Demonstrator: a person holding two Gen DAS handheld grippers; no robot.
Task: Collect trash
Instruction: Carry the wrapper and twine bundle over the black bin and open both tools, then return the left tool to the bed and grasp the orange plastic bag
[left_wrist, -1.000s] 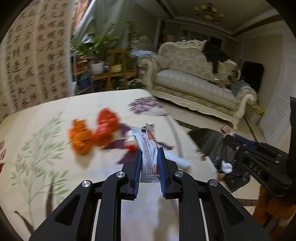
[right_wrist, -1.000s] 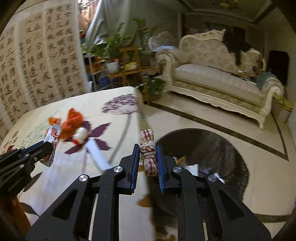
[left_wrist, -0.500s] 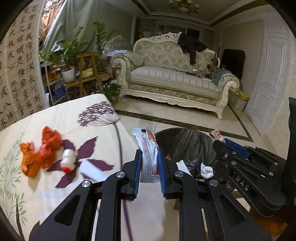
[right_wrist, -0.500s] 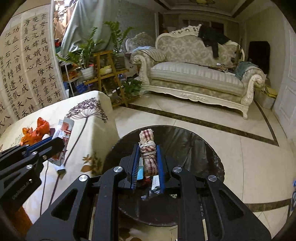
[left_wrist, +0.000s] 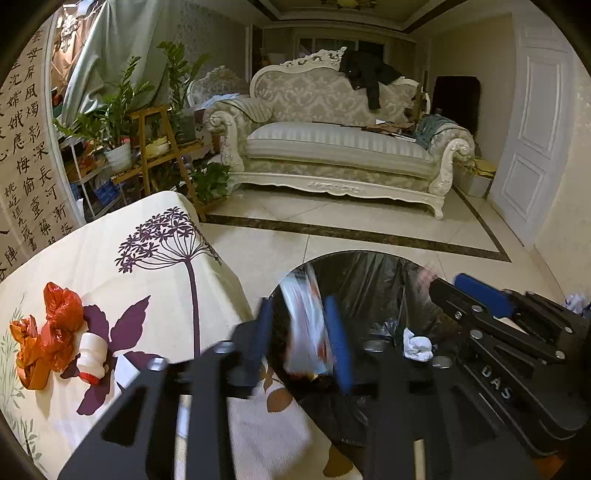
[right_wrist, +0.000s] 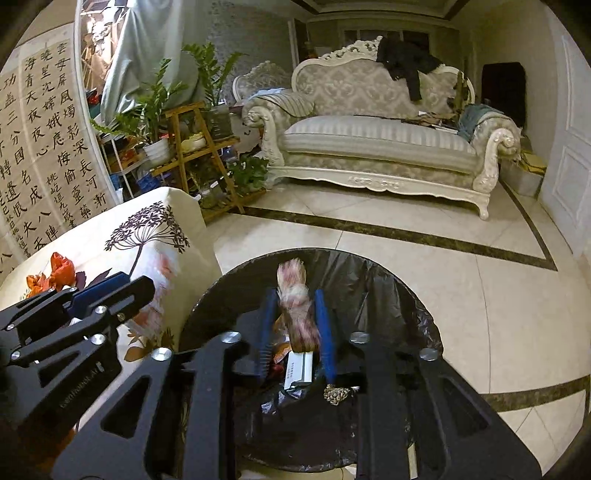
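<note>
The left gripper (left_wrist: 301, 334) has its jaws opening, and the snack wrapper (left_wrist: 308, 325) is loose between them, blurred, right over the trash bin (left_wrist: 369, 266). The right gripper (right_wrist: 295, 325) is also opening, and the checked cloth bundle (right_wrist: 297, 306) sits free between its jaws above the same black-lined bin. Both pieces look ready to drop in. Trash already lies inside: a white crumpled tissue (left_wrist: 417, 343), a small box (right_wrist: 299, 371) and some scraps.

More is left. On the counter (left_wrist: 110, 258), at about 9 o'clock from the left gripper, lie an orange plastic bag (left_wrist: 48, 332) and a small white bottle (left_wrist: 90, 354), touching each other.

Farther off, at 12 o'clock, stand a sofa (left_wrist: 332, 140) and a plant shelf (left_wrist: 155, 147). Nothing seems to block the way to the counter.
</note>
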